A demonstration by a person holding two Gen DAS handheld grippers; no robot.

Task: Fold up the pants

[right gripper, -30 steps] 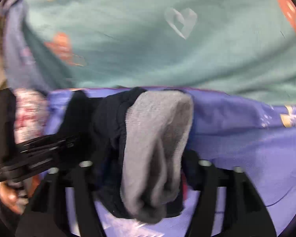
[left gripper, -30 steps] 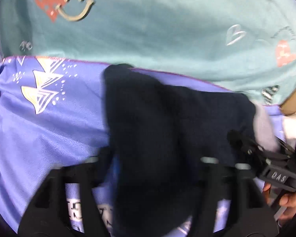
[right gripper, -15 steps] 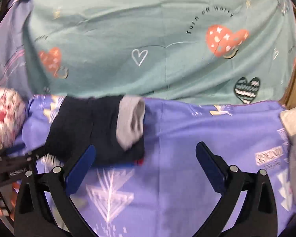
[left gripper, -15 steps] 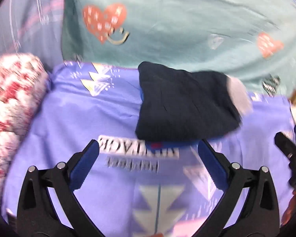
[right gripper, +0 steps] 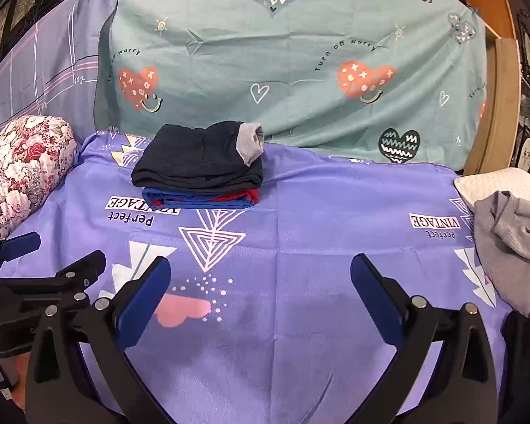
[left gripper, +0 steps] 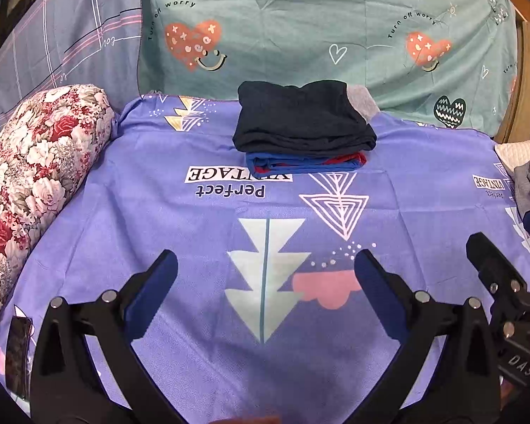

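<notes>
Tongs near: left tongs [left gripper: 265, 277] and right tongs [right gripper: 259, 279] both spread wide, empty, over the purple sheet [right gripper: 300, 247]. Farther back, folded dark pants [right gripper: 198, 160] lie on a folded blue-red garment [right gripper: 201, 198]. Soft, light, floppy; likely slides, so pinch all layers at the folded edge.

Grey garment [right gripper: 512, 247], perhaps edge-cropped.

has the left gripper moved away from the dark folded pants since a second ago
Yes. The left gripper has pulled back toward the near side of the purple sheet, jaws just opened, leaving the dark folded pants stacked.
</notes>
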